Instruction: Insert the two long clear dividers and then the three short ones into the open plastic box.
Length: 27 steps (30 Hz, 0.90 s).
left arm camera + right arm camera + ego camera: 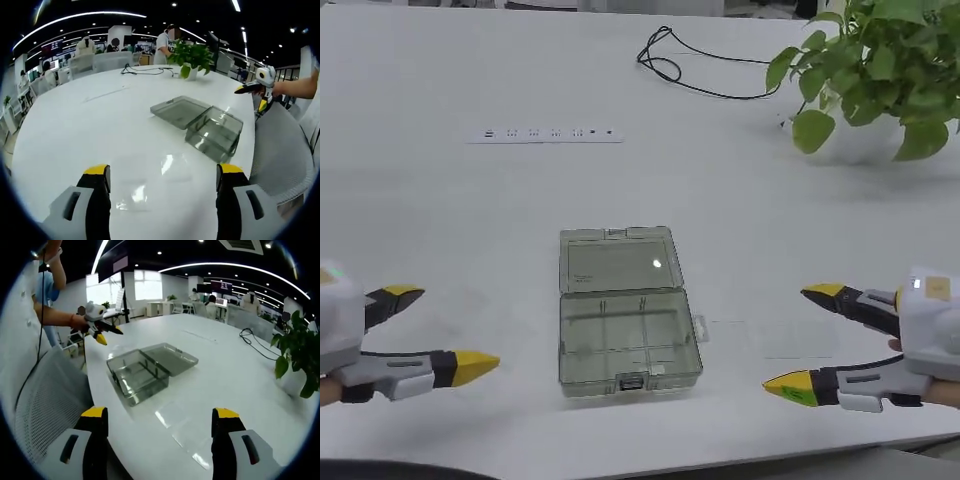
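Shows open plastic box (590,378) on the surface (620,180), left gripper (452,327) and right gripper (791,338) flanking the box, fingers (470,366) apart and empty, clear dividers (172,415) lying flat beside the box; suggests insertion not yet begun.

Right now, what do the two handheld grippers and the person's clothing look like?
The two match: the left gripper and the right gripper have white-and-grey bodies, each with two black jaws tapering to pointed yellow tips. The right gripper view catches a short blue sleeve on the person.
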Motion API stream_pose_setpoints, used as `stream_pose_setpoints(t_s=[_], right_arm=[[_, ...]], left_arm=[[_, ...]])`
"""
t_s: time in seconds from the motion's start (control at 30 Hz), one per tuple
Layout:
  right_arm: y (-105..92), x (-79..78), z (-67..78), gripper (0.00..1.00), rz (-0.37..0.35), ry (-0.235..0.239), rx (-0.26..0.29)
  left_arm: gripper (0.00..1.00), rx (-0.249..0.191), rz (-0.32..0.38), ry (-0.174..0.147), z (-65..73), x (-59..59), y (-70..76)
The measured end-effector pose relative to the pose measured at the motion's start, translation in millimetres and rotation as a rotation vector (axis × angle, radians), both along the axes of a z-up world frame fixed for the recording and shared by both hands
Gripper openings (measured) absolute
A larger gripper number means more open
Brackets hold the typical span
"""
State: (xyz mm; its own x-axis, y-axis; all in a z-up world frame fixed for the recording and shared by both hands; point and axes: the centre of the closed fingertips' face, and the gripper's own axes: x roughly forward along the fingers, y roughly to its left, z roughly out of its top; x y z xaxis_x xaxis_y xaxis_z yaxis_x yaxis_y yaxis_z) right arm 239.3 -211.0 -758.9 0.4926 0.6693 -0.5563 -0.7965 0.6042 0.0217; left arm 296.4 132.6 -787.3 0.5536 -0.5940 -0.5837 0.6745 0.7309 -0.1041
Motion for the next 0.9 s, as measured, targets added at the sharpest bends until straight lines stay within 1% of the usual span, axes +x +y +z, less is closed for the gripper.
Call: stream_pose_setpoints(t_s=[0.03, 0.07, 0.13, 0.17, 0.23, 0.3, 0.33, 0.37, 0.4, 0.47, 0.53, 0.57, 0.67, 0.73, 0.8, 0.83, 0.9], right_arm=[[-0.4, -0.2, -0.1, 0.86, -0.001, -0.001, 0.001], [-1.3, 0.3, -0.6, 0.86, -0.002, -0.001, 0.002], [-2.4, 0.5, -1.4, 0.86, -0.003, -0.001, 0.002], [-2.3, 0.2, -1.5, 0.86, -0.003, 0.000, 0.002], [-3.0, -0.1, -2.3, 0.86, -0.006, 0.002, 0.004], [-2.2, -1.5, -2.3, 0.86, -0.008, 0.004, 0.005], [-3.3, -1.5, -3.9, 0.86, -0.010, 0.006, 0.006], [-4.1, -1.5, -5.1, 0.86, -0.009, 0.006, 0.005], [-3.5, -2.2, -5.3, 0.86, -0.010, 0.008, 0.005], [-1.6, -3.4, -4.8, 0.85, -0.011, 0.009, 0.006], [0.4, -4.5, -3.7, 0.85, -0.012, 0.011, 0.007], [1.3, -4.7, -3.0, 0.85, -0.013, 0.011, 0.008], [3.6, -5.0, -0.6, 0.85, -0.013, 0.008, 0.009], [4.7, -5.1, 0.5, 0.85, -0.012, 0.009, 0.010], [5.1, -4.7, 1.1, 0.85, -0.011, 0.009, 0.009], [5.4, -4.3, 1.6, 0.85, -0.011, 0.009, 0.011], [6.5, -4.2, 2.5, 0.85, -0.012, 0.009, 0.013]], left_arm=[[0.88, 0.022, 0.017, 0.007, -3.7, 2.2, 6.3], [0.87, 0.035, 0.024, 0.013, -6.0, 3.0, 9.6], [0.84, 0.032, 0.042, 0.040, -9.5, 3.9, 13.4], [0.82, 0.041, 0.055, 0.057, -12.1, 4.1, 16.4], [0.79, 0.075, 0.066, 0.064, -17.5, 6.3, 22.1], [0.75, 0.084, 0.075, 0.075, -20.6, 7.9, 23.9], [0.73, 0.099, 0.080, 0.090, -23.6, 7.7, 25.6], [0.70, 0.108, 0.086, 0.120, -27.2, 4.2, 26.9], [0.68, 0.105, 0.079, 0.098, -26.1, 8.0, 25.8], [0.66, 0.115, 0.084, 0.113, -29.4, 8.3, 27.0], [0.63, 0.134, 0.084, 0.122, -33.8, 9.7, 29.0], [0.62, 0.152, 0.085, 0.134, -36.9, 9.6, 31.2], [0.58, 0.166, 0.086, 0.147, -40.2, 10.2, 32.4], [0.56, 0.188, 0.094, 0.162, -43.8, 10.3, 35.3], [0.54, 0.192, 0.098, 0.169, -45.7, 10.7, 36.1], [0.53, 0.206, 0.101, 0.179, -47.4, 9.7, 37.5], [0.51, 0.211, 0.096, 0.177, -47.0, 9.3, 36.5]])
